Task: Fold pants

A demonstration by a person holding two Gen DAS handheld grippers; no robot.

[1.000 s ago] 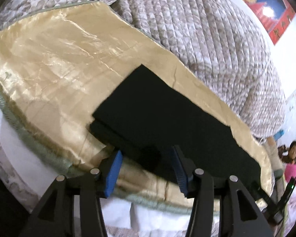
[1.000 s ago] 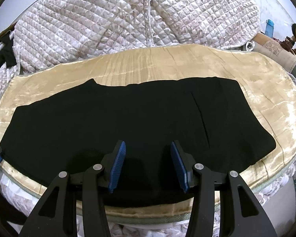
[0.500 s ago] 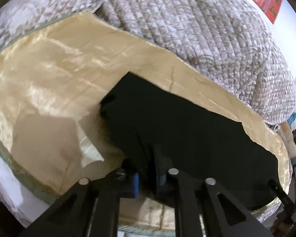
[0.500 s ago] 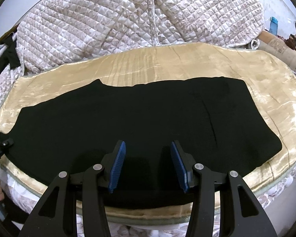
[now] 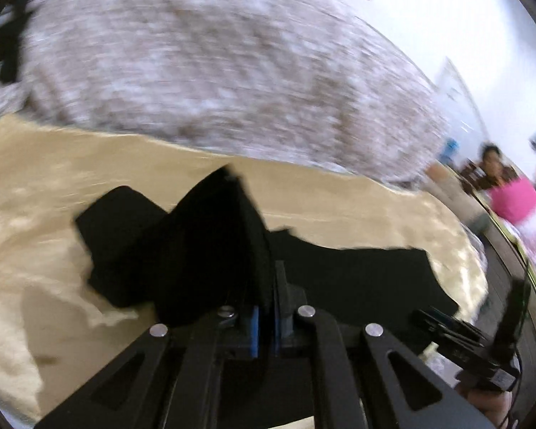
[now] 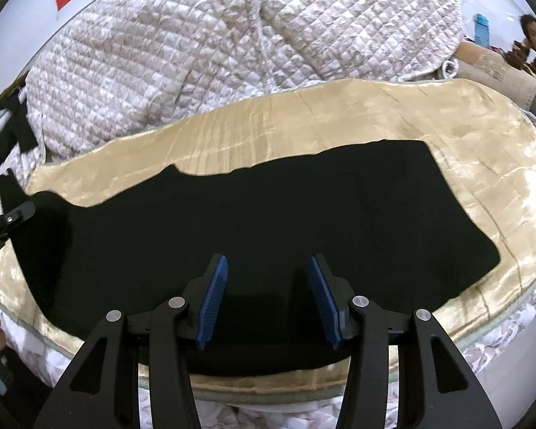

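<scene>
Step in hand, by the look of it: first fold, leg end going over toward waist. Left tool (image 5: 264,325) clamped shut on hem end of black pants (image 6: 253,221), cloth raised in a peak above gold blanket (image 6: 339,121); left view blurred. Right tool (image 6: 268,296) wide open, hovering over near edge of pants, gripping nothing. Pants spread lengthwise across blanket on bed, waist end at right. Next likely: carry lifted end rightward, line up with waist edge, lower flat. Open blanket beyond waist end and along far side; quilt (image 6: 232,46) heaped behind. Near hem close to bed edge, little margin there.
</scene>
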